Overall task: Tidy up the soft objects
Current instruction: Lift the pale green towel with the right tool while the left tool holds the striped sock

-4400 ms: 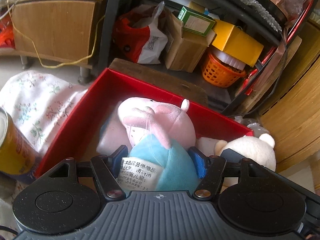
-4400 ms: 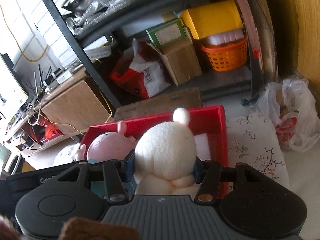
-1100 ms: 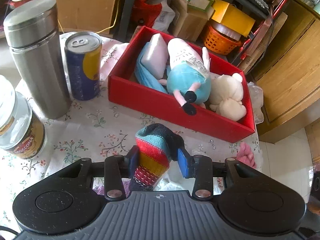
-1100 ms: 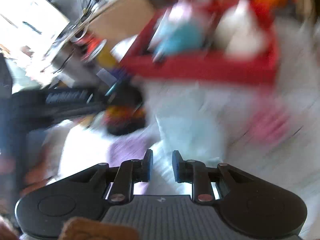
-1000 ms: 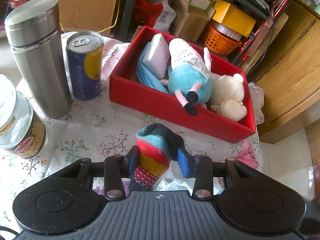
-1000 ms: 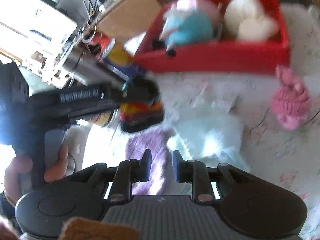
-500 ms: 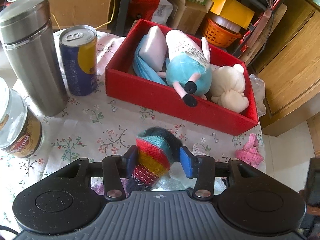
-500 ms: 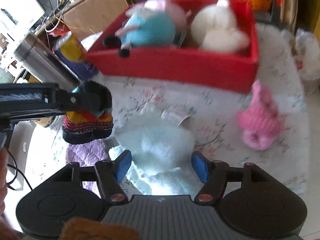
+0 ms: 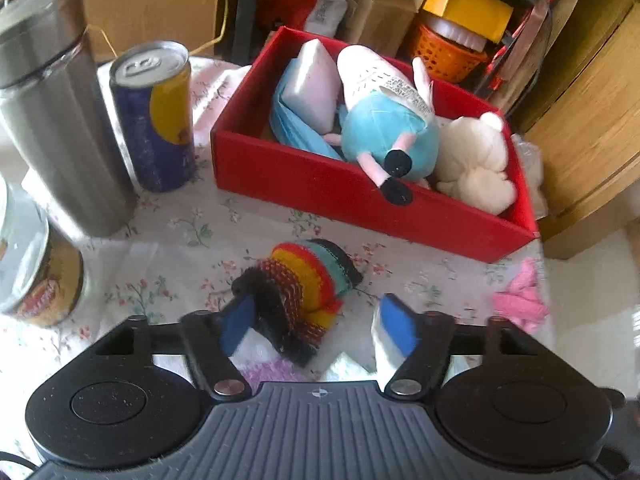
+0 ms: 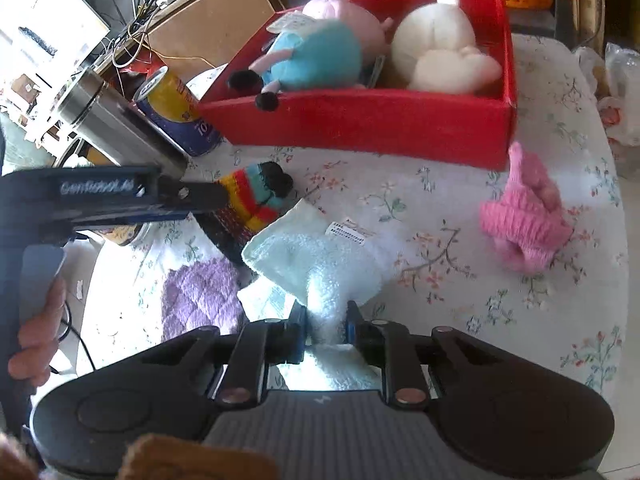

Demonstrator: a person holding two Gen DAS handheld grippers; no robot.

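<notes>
2 tongs in view. Left tongs (image 9: 316,326): jaws opening, spread wide, pads off the striped knit sock (image 9: 298,286), which lies on the floral-cloth counter (image 9: 168,248) betw. the pads, leaning nearer the left one. Right tongs (image 10: 326,330): pressed together, pinching a fold of the pale mint towel (image 10: 316,258) near the counter's front edge.

Red box (image 9: 348,196) at the counter's back edge holds 2 plush toys: 1 pig plush in blue dress (image 9: 386,128), feet over the front wall, and 1 cream bear plush (image 9: 472,160) at its right end; plus 1 pale pad on blue cloth at the left end.

Loose soft items on the counter: 1 sock, 1 towel, 1 pink knit piece (image 10: 524,224) by the right edge, 1 purple knit cloth (image 10: 200,300) at the front-left.

Left of the box: 1 steel flask (image 9: 52,112), 1 blue-yellow can (image 9: 154,116), 1 jar (image 9: 32,276).
</notes>
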